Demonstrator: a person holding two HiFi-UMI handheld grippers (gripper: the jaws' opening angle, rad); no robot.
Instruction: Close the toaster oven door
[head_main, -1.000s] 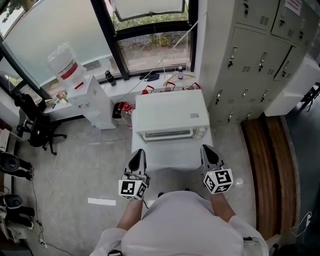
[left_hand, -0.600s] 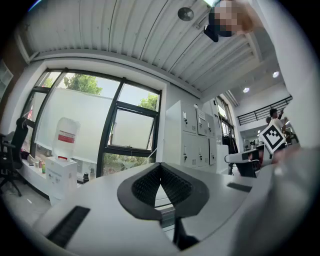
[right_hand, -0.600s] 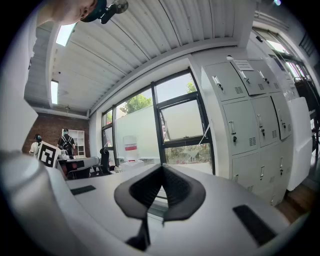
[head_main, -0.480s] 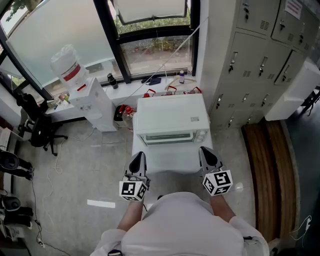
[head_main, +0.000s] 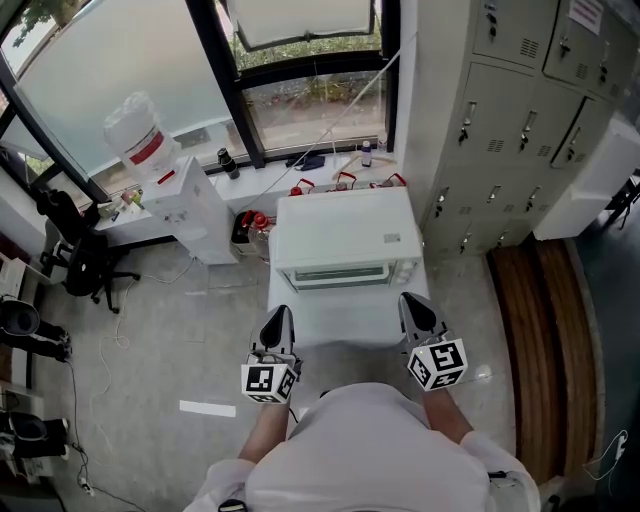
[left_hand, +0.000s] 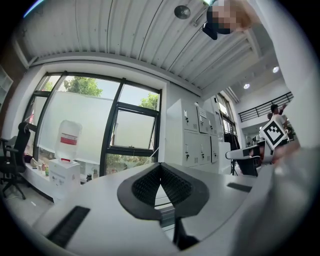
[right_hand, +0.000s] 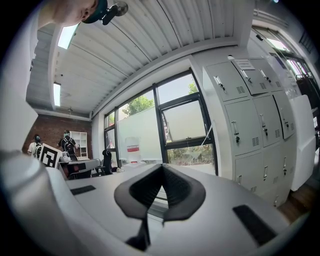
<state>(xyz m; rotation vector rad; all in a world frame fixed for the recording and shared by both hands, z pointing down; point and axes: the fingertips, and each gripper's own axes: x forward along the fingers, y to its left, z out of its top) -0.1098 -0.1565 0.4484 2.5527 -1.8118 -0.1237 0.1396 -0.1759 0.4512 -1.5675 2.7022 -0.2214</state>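
The white box-shaped metal toaster oven (head_main: 345, 235) sat on a small white table (head_main: 340, 320) below a black-framed window (head_main: 310, 100), its front facing us. Its door with a dark glass pane (head_main: 335, 272) appeared to stand upright against the front. From so steep an angle, we could not tell whether it was fully shut or slightly ajar.

We held the left gripper (head_main: 281, 313) and the right gripper (head_main: 410, 303) level over the near edge of the table, one at each side. Both were short of the door and touched nothing. Each gripper had its black ribbed jaws pressed together with nothing between them.

We judged the main risk to be the push itself. A closed jaw tip is narrow, and it could skid across the smooth glass or slide off the door's edge. A hard shove could move the light oven back on the table toward the red-capped containers (head_main: 345, 181) and loose cables behind it. If the door was already shut, any push would only move the oven.

A white water dispenser with an upturned bottle (head_main: 175, 195) stood to the left. Grey metal lockers (head_main: 500, 120) stood to the right.
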